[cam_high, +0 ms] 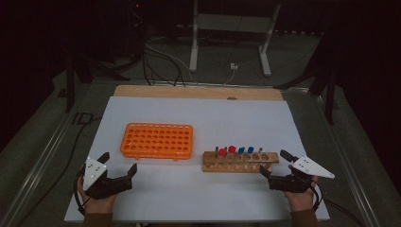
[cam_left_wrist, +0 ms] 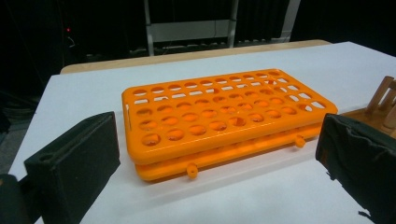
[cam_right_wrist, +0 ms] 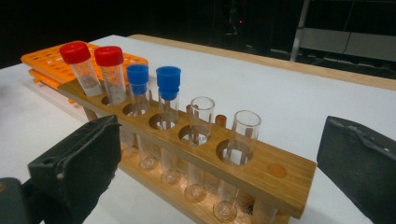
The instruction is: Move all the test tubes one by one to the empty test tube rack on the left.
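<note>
An orange tube rack (cam_high: 157,140) (cam_left_wrist: 224,114) with many empty holes lies left of centre on the white mat. A wooden rack (cam_high: 239,161) (cam_right_wrist: 196,154) to its right holds two red-capped tubes (cam_right_wrist: 95,70), two blue-capped tubes (cam_right_wrist: 154,84) and two uncapped glass tubes (cam_right_wrist: 222,135). My left gripper (cam_high: 118,163) (cam_left_wrist: 219,163) rests near the mat's front left, open, jaws facing the orange rack, nothing between them. My right gripper (cam_high: 273,163) (cam_right_wrist: 219,163) sits at the front right, open, just short of the wooden rack's right end.
The white mat (cam_high: 198,118) covers a wooden tabletop (cam_high: 198,91). Behind it the floor holds cables (cam_high: 161,61) and a metal stand (cam_high: 231,28). Bare mat lies between the two grippers at the front.
</note>
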The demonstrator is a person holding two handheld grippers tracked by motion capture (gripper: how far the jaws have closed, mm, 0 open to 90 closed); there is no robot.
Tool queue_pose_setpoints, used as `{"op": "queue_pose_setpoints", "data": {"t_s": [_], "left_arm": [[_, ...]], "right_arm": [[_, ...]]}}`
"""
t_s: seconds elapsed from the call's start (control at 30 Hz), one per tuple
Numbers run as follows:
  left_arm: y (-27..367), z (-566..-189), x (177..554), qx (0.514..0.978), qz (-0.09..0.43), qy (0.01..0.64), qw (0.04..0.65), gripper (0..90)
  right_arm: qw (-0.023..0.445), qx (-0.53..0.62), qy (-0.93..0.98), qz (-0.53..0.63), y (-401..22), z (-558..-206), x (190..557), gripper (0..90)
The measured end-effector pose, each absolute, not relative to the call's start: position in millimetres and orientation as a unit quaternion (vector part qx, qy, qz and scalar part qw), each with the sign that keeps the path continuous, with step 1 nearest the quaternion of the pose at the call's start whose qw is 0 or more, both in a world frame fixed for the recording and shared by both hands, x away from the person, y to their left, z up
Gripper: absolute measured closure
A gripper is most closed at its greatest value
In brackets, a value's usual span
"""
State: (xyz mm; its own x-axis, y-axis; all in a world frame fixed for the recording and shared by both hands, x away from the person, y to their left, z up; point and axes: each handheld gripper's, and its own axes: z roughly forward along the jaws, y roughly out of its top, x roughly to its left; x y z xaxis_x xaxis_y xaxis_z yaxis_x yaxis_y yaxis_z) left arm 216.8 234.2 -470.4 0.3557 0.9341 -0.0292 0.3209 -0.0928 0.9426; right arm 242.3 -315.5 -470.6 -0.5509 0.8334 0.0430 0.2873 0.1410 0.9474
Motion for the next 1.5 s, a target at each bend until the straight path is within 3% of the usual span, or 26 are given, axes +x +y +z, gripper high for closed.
{"op": "queue_pose_setpoints", "data": {"t_s": [0.53, 0.7, 0.93, 1.1, 1.2, 1.5], "left_arm": [[227, -472, 219, 0.679, 0.314, 0.465, 0.474, 0.5], [224, -473, 220, 0.683, 0.311, 0.463, 0.471, 0.5], [225, -474, 221, 0.683, 0.309, 0.467, 0.469, 0.6], [225, -475, 222, 0.685, 0.308, 0.467, 0.466, 0.5], [224, -476, 222, 0.688, 0.306, 0.466, 0.465, 0.5], [220, -478, 224, 0.696, 0.302, 0.463, 0.459, 0.6]], "right_arm": [[0.268, 0.400, 0.695, 0.534, -329, -452, 244, 0.1], [0.247, 0.413, 0.705, 0.522, -330, -451, 251, 0.5], [0.228, 0.419, 0.724, 0.499, -326, -455, 262, 19.6], [0.233, 0.414, 0.736, 0.483, -322, -462, 265, 45.0], [0.237, 0.406, 0.743, 0.476, -321, -464, 266, 55.8], [0.248, 0.391, 0.757, 0.461, -314, -467, 269, 69.5]]}}
